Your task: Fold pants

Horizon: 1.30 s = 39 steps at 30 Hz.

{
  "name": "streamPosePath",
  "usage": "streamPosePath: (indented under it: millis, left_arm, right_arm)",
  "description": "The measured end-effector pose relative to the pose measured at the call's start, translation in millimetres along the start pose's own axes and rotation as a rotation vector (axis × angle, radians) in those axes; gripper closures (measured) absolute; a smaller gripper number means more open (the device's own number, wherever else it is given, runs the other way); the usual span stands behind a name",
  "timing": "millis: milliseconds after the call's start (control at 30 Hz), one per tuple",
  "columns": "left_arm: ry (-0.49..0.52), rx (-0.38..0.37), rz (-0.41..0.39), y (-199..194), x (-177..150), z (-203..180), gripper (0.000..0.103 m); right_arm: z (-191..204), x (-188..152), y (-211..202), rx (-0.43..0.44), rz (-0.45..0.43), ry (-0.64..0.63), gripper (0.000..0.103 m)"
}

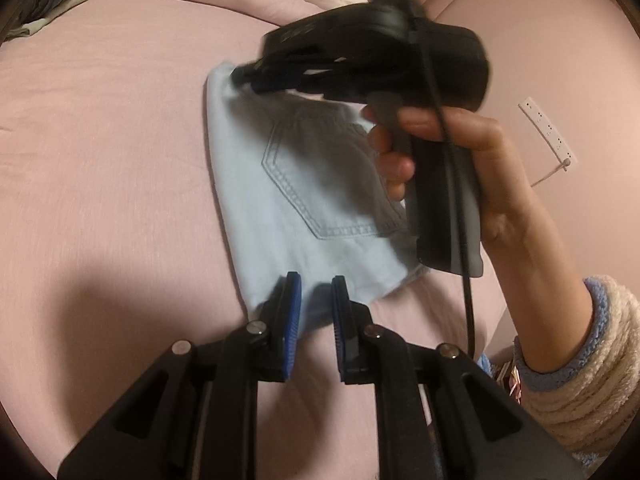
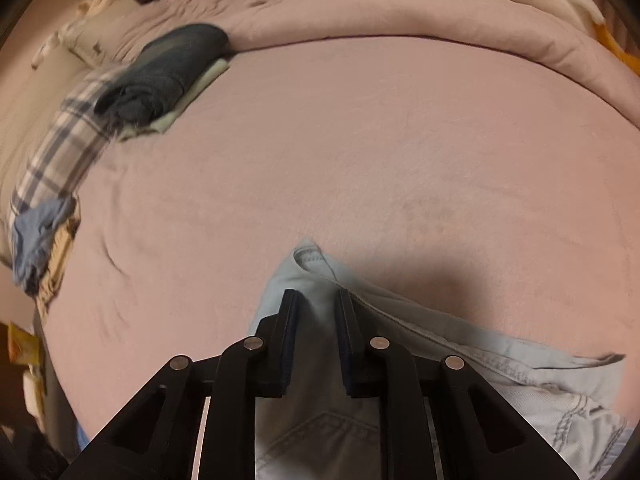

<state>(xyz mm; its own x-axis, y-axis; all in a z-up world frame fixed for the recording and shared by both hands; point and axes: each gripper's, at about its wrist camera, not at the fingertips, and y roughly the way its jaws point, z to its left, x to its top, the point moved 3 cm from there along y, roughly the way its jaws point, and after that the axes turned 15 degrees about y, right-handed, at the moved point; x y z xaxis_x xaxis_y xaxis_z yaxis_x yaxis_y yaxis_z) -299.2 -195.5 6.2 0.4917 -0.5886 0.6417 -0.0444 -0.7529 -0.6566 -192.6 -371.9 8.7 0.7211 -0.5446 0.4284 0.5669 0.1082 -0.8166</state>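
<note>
Lying folded into a compact block on the pink bed, the light-blue pants are showing a back pocket face up, so the fold looks far along. The left hand-held gripper is pinching the near edge with its jaws narrowed on the denim, probably to keep the layers from slipping. The right hand-held gripper, carried in the person's right hand, is clamping the far corner near the waistband, jaws drawn close on cloth, apparently to steer that end. A pile of other clothes is sitting well apart, toward the quilt.
</note>
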Motion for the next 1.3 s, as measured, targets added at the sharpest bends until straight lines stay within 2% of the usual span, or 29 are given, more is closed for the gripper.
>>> streamPosePath:
  millis: [100, 167, 200, 233, 267, 333, 400, 500, 533, 567, 633, 700, 800, 833, 867, 900, 933, 967, 1033, 1133, 1200, 1300]
  left_arm:
    - [-0.012, -0.017, -0.005, -8, 3, -3, 0.087]
    - [-0.04, -0.021, -0.027, -18, 7, 0, 0.085]
    - [-0.048, -0.011, -0.042, -22, 11, 1, 0.081]
    - [-0.045, 0.012, -0.059, -26, 16, 3, 0.072]
    - [-0.04, 0.028, -0.069, -28, 21, 3, 0.067]
    - [-0.027, 0.033, -0.079, -26, 35, 1, 0.066]
    - [0.001, 0.06, -0.069, -16, 48, -1, 0.06]
    - [0.036, 0.083, -0.013, 10, 54, -1, 0.058]
    - [0.049, 0.094, 0.036, 23, 50, -2, 0.058]
    - [0.072, 0.113, 0.062, 33, 46, -1, 0.058]
    - [0.143, 0.142, 0.042, 36, 44, -3, 0.054]
    - [0.145, 0.135, 0.043, 34, 44, -2, 0.053]
    - [0.051, 0.077, 0.033, 18, 49, 10, 0.05]
    - [0.009, 0.065, 0.006, 5, 47, 17, 0.045]
    - [-0.013, 0.07, -0.009, -1, 43, 19, 0.034]
    - [-0.045, 0.084, -0.025, -9, 40, 25, 0.029]
    - [-0.086, 0.093, -0.043, -18, 35, 34, 0.026]
    - [-0.127, 0.083, -0.056, -25, 30, 43, 0.026]
    - [-0.243, 0.032, -0.07, -34, 20, 61, 0.026]
    - [-0.413, -0.067, -0.091, -36, 13, 84, 0.025]
    - [-0.475, -0.113, -0.114, -40, 11, 92, 0.024]
    - [-0.512, -0.17, -0.12, -40, 19, 99, 0.022]
  right_arm:
    - [-17, -6, -38, 0.069, -0.095, 0.081, 0.086]
    - [-20, -20, -69, 0.095, -0.156, 0.045, 0.086]
    - [-22, -32, -84, 0.09, -0.17, 0.008, 0.086]
    - [-27, -40, -93, 0.077, -0.174, -0.011, 0.086]
    - [-33, -53, -103, 0.047, -0.176, -0.032, 0.086]
    - [-48, -75, -119, -0.039, -0.209, -0.057, 0.086]
    - [-64, -93, -134, -0.112, -0.248, -0.061, 0.086]
    - [-93, -120, -148, -0.218, -0.262, -0.058, 0.086]
    - [-103, -130, -148, -0.25, -0.259, -0.054, 0.086]
    - [-104, -136, -145, -0.246, -0.241, -0.051, 0.086]
    - [-110, -150, -141, -0.215, -0.246, -0.041, 0.087]
    - [-115, -150, -141, -0.183, -0.267, -0.022, 0.087]
    - [-121, -135, -142, -0.101, -0.225, 0.049, 0.087]
    - [-124, -131, -149, -0.037, -0.213, 0.096, 0.085]
    - [-128, -130, -155, 0.019, -0.213, 0.132, 0.079]
    - [-129, -131, -159, 0.082, -0.218, 0.173, 0.072]
    - [-137, -131, -166, 0.132, -0.223, 0.22, 0.051]
    - [-147, -131, -173, 0.163, -0.234, 0.277, 0.036]
    - [-168, -131, -181, 0.216, -0.261, 0.357, 0.035]
    - [-191, -133, -176, 0.208, -0.245, 0.455, 0.035]
    - [-207, -130, -166, 0.249, -0.194, 0.532, 0.035]
    - [-213, -134, -156, 0.305, -0.139, 0.585, 0.034]
